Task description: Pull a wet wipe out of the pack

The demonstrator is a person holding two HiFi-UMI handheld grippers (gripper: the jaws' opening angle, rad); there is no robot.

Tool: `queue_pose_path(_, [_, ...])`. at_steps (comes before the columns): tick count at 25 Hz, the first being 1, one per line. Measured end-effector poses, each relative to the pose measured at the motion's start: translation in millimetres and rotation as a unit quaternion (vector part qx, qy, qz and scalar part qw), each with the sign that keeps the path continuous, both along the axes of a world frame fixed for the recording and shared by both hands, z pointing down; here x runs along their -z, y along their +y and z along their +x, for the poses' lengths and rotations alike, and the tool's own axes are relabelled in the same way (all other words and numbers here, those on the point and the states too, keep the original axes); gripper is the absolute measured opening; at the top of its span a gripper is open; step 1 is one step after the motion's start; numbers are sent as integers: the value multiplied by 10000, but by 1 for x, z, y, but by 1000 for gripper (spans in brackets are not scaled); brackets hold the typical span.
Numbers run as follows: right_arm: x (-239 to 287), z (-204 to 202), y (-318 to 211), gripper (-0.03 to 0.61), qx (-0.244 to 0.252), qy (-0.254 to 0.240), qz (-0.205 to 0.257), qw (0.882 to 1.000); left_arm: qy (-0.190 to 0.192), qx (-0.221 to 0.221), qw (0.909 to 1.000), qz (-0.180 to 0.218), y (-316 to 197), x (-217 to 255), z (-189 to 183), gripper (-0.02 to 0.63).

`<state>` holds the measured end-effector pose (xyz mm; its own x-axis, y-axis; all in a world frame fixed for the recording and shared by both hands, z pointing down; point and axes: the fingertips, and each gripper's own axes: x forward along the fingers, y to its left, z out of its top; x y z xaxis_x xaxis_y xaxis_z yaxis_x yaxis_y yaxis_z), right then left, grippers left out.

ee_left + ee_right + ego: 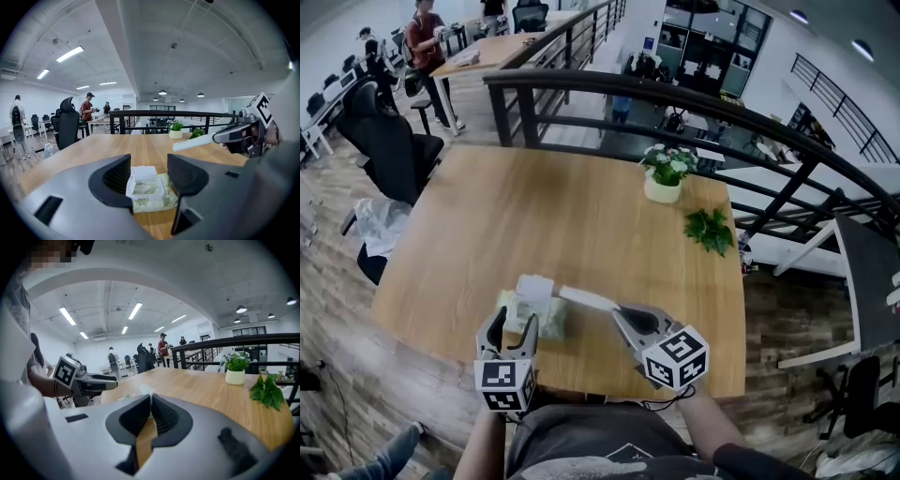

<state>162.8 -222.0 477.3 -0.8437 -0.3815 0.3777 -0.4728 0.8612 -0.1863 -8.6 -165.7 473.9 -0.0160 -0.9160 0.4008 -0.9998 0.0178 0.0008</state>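
Right gripper (621,311): jaws pressed together, pinching one end of a white wet wipe (586,298).
Wet wipe: stretched in a flat strip above the table, running left from the right gripper's jaws; its other end is just beside the pack's lid.
Left gripper (512,330): jaws spread, at the pack's near edge; the pads are not seen pressing it.
Pack (149,190): pale green, flat on the wooden table (581,216) near its near edge.
Lid (143,172): white, flipped open toward the far side.
Far right of table: potted plant (666,173), with a loose green sprig (710,230) nearer.
Beyond: dark railing (675,98); black office chair (389,141) at left.
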Motion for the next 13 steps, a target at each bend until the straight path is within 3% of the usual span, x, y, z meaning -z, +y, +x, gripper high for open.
queue_pose_path(13, [-3, -5, 4, 31, 175, 77, 1, 9998, -69, 10, 9999, -73, -3, -3, 0, 233])
